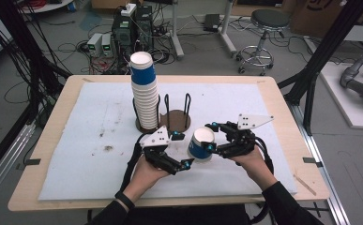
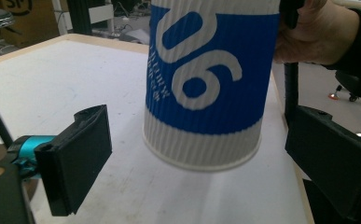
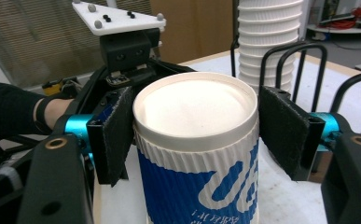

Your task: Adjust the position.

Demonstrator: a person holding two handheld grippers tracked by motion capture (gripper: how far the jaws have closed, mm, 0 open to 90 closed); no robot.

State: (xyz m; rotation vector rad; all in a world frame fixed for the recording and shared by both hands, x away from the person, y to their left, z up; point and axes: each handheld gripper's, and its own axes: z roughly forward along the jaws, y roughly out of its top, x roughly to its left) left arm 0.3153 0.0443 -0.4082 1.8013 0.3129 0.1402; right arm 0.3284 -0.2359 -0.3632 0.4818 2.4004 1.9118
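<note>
The left tongs [image 1: 187,151] sit nearest the person, just beside the lower side of the blue and white ribbed paper cup [image 1: 201,144]. In the left gripper view their jaws stand spread, one on each side of the cup [image 2: 206,88], and neither jaw touches it.

The right tongs [image 1: 212,137] carry the cup. In the right gripper view the two black padded jaws stand on opposite sides of the cup [image 3: 199,154] just below its rim: the left pad presses against the wall, while a narrow gap shows at the right pad. The cup is pinched by the right tongs and is tilted, its open mouth turned up and away from the person in the high view. In the left gripper view its base hangs clear above the white mat [image 2: 52,79] that covers the light wooden table [image 1: 282,105].

Farther back on the mat stands a round brown wooden base with black wire uprights [image 1: 175,115]. A tall stack of matching paper cups [image 1: 143,91] rises from its left part, with the right part bare.
</note>
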